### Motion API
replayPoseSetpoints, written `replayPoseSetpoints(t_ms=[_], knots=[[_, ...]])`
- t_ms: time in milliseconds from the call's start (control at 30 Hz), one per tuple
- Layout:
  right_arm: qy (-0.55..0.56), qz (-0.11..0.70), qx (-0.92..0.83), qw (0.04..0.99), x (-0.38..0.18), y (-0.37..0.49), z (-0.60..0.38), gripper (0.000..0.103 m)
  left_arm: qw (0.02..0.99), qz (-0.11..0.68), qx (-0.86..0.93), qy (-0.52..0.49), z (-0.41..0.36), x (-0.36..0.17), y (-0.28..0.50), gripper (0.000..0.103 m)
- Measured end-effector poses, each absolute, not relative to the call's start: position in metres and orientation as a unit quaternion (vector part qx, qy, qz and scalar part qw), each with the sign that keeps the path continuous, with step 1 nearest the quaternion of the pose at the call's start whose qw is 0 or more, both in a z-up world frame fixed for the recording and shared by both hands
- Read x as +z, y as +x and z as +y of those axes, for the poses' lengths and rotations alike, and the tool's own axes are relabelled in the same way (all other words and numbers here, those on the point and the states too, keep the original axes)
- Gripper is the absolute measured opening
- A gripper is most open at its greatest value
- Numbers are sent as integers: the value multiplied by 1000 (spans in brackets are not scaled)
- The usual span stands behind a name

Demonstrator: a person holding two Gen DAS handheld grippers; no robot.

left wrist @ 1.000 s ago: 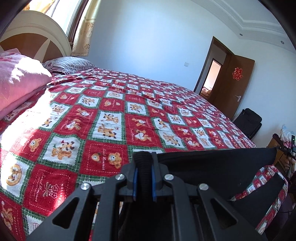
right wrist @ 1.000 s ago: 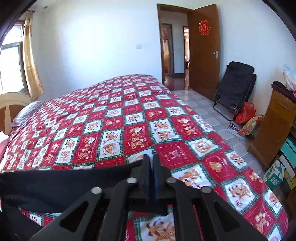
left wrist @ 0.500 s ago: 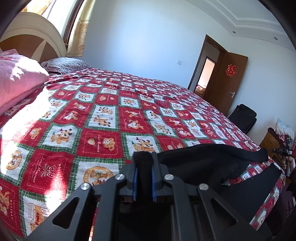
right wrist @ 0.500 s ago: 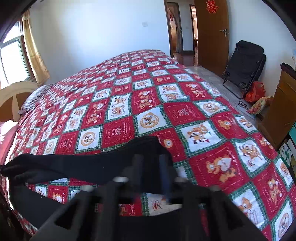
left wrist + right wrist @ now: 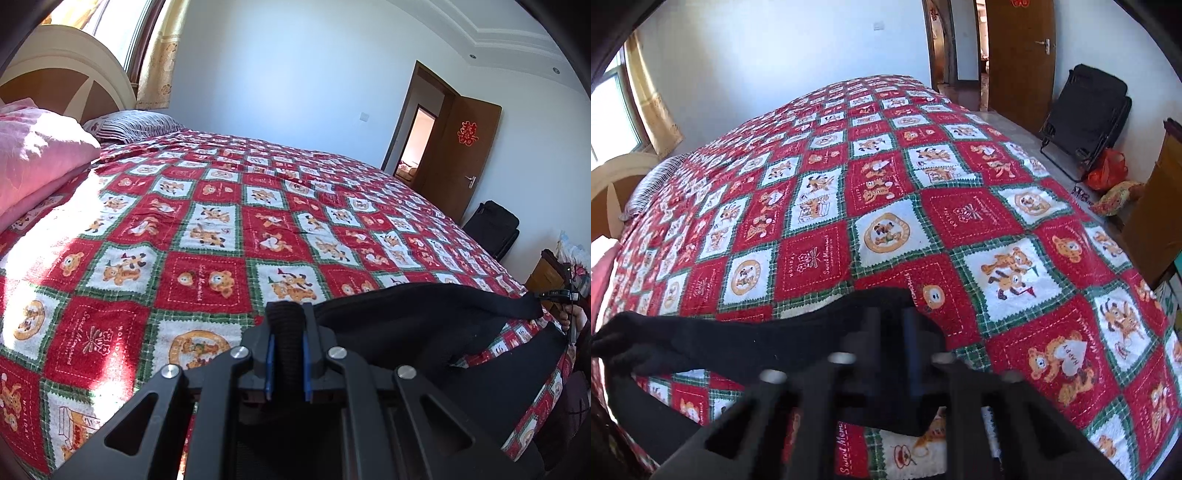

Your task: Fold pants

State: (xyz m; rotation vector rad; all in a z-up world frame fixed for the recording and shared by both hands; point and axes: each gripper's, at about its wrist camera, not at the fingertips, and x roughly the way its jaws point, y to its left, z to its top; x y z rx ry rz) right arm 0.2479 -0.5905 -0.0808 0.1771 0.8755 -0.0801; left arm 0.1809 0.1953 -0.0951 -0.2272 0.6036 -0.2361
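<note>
Pants (image 5: 424, 325), black, lie across the near edge of the bedspread (image 5: 229, 236), their lower part cut off behind my own linkages. My left gripper (image 5: 286, 325) is clenched on a rolled bit of the fabric. My right gripper (image 5: 890, 332) is blurred; its jaws seem closed tight on the cloth. Toward the headboard from the pants sits a pink quilt (image 5: 33, 155), seen fully only from the left wrist. Only the right wrist shows the orange bag (image 5: 1108, 170) beyond the bedspread.
</note>
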Motion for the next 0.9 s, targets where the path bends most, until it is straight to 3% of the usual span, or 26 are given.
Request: replayPoseSetpoints(t_ms=[433,900], knots=[[82,249,-42,964,25,191,-599,2,952,248,-130,-121,205,-75,151,12],[127,298,-63,944,-59,67,-647,2,939,264,-186,-119,208,-127,78,12]])
